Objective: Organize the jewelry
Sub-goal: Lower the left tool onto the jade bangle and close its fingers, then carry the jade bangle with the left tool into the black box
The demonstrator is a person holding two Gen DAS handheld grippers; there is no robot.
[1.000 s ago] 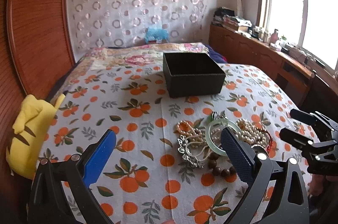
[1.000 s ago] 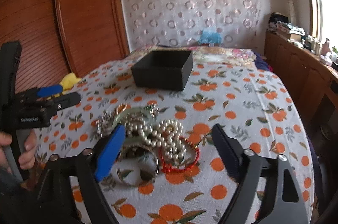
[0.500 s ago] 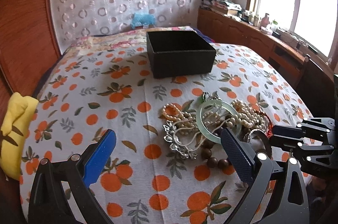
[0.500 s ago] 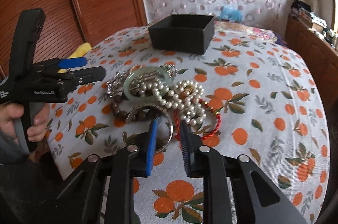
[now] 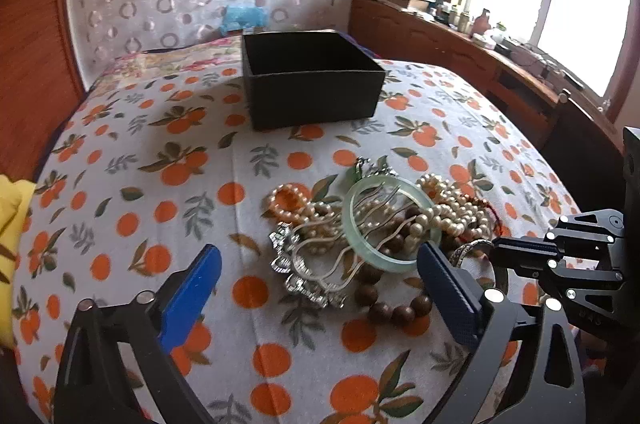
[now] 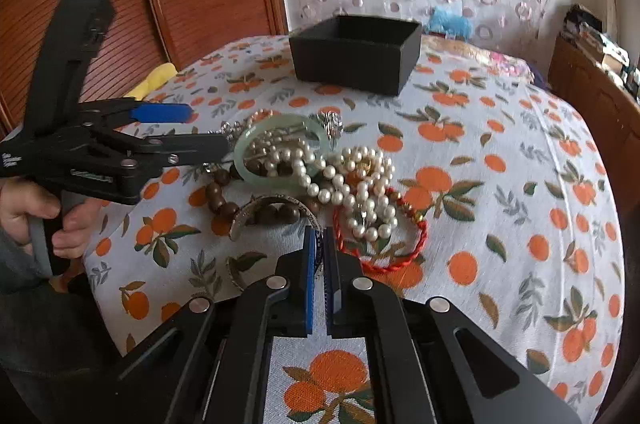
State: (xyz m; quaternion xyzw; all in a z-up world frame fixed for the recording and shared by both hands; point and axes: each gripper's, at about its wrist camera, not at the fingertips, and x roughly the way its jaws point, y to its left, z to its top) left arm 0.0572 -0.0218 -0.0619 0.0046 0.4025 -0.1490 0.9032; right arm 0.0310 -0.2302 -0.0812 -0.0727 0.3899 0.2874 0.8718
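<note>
A tangle of jewelry lies on the orange-print bedspread: a green jade bangle (image 5: 362, 250) (image 6: 245, 165), a pearl necklace (image 5: 452, 212) (image 6: 352, 183), a silver hair comb (image 5: 312, 264), wooden beads (image 5: 384, 306) (image 6: 218, 191), a red cord bracelet (image 6: 400, 258) and a silver bangle (image 6: 276, 203). My right gripper (image 6: 318, 238) (image 5: 496, 252) is shut on the silver bangle's near rim. My left gripper (image 5: 318, 256) (image 6: 206, 127) hovers at the pile's left side, its jaws wide and closing, pressing nothing. Behind the pile stands an open black box (image 5: 312, 99) (image 6: 352, 63).
A yellow soft toy (image 5: 10, 224) (image 6: 156, 79) lies at the bed's left edge by the wooden headboard. A cluttered wooden sideboard (image 5: 460, 43) runs under the window on the right. A person's hand (image 6: 32, 199) holds the left gripper's handle.
The right gripper's jaws have shut onto the silver bangle. The left gripper has come down and tipped forward toward the jewelry pile.
</note>
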